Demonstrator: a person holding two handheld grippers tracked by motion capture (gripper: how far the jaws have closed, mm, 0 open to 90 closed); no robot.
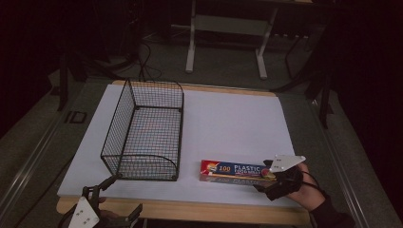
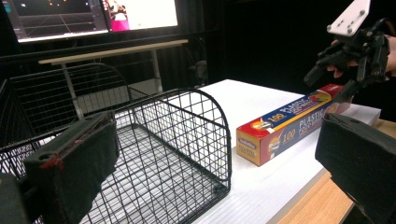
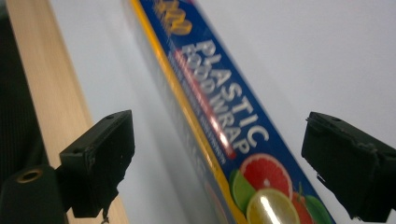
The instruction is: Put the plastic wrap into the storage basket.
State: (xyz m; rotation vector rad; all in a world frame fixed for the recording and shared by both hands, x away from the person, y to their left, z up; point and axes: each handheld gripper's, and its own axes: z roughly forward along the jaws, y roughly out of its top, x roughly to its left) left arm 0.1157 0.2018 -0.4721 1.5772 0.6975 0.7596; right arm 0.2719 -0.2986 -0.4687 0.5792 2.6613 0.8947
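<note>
table: white board top, wood edge along the near side
wire basket: black mesh, empty, left half of the board, well apart from the box
plastic wrap box: lies flat near the front edge, right of the basket
right gripper: at the box's right end, jaws wide, straddling the box, pads not touching
left gripper: at the near left corner, jaws apart, nothing between them, just beside the basket

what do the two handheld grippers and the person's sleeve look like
Both grippers are black frames with two blocky black jaws. The right gripper carries a pale grey three-cornered plate with small holes on top, and a thin black cable loops behind it; its hand comes out of a dark sleeve. The left gripper has a similar grey plate.
</note>
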